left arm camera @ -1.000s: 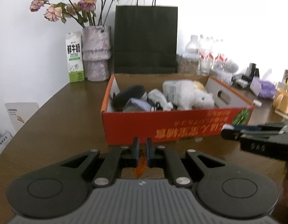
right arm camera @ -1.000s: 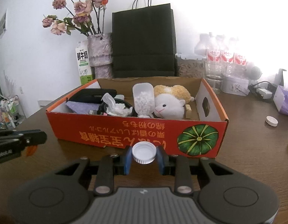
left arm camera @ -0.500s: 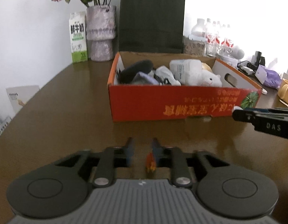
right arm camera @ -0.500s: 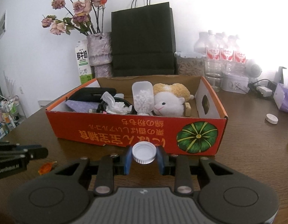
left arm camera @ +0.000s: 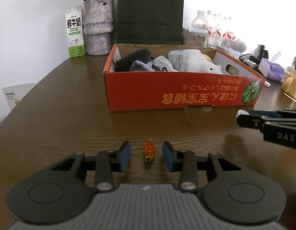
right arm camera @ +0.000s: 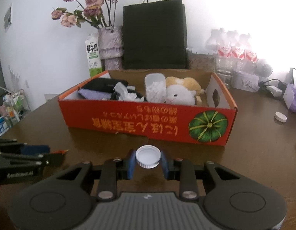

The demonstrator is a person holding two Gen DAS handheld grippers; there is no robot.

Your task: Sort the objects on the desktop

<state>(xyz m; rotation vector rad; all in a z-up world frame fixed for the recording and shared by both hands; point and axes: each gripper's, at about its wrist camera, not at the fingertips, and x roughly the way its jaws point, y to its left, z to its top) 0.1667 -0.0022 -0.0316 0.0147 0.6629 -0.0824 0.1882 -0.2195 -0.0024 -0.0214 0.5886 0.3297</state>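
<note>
- Left gripper point(left arm camera: 146, 156) low over the brown wooden table point(left arm camera: 71, 118), jaws parted with a clear gap on each side of a small orange-red wrapped candy point(left arm camera: 149, 150)
- Candy lying on the table midway between the two blue pads point(left arm camera: 125, 156), touching neither, its long axis running along the fingers
- Jaws just narrowed a little after springing apart, candy loose between them, nothing gripped
- Right gripper point(right arm camera: 148, 163) clamped on a white bottle cap point(right arm camera: 148, 156), blue pads pressing its ribbed rim on both sides, open hollow of the cap facing up, held above the table
- Seen from the left wrist view, right gripper's dark fingers entering from the right edge, well apart from the candy
- Seen from the right wrist view, left gripper's fingers at the lower left, orange tip of the candy just showing beside them
- Red cardboard box point(left arm camera: 182, 94) with a green pumpkin print standing on the table beyond both grippers, near but not touching either
- Inside the box: a white plush toy point(right arm camera: 178, 95), a clear plastic container point(right arm camera: 155, 88), crumpled white wrapping, dark items on the left side
- Second white cap point(right arm camera: 280, 117) lying on the table to the right of the box, apart from it
- Behind the box: black paper bag point(right arm camera: 154, 36), vase of dried roses point(right arm camera: 109, 44), milk carton point(left arm camera: 75, 35), water bottles point(right arm camera: 234, 49)
</note>
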